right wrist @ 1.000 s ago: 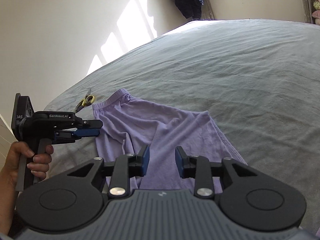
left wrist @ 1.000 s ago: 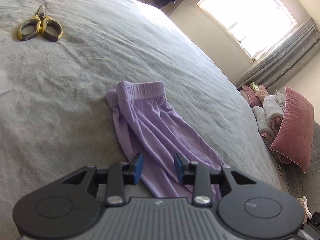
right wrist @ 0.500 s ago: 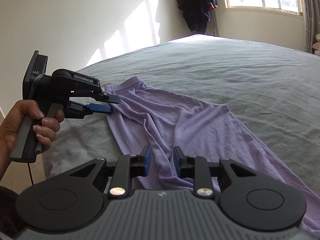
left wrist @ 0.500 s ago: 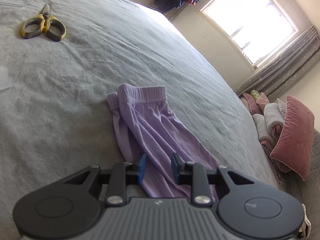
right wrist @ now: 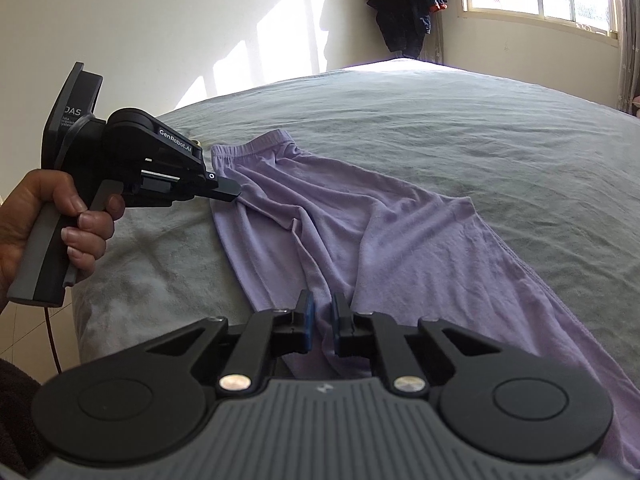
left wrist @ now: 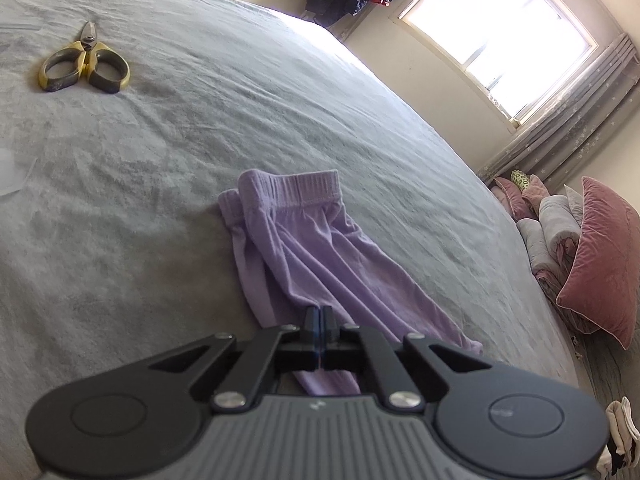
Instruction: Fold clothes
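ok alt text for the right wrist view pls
The left gripper, held in a hand, pinches lilac trousers below the waistband on a grey bed. The right gripper straddles a fold, slightly open.

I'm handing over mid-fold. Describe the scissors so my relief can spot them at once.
Start from the wide grey bed. The lilac trousers lie across it, pinched by the left gripper. Beyond their waistband, toward the bed's far corner, lie the scissors: short, shut blades, yellow-and-grey loop handles, the only hard thing there.
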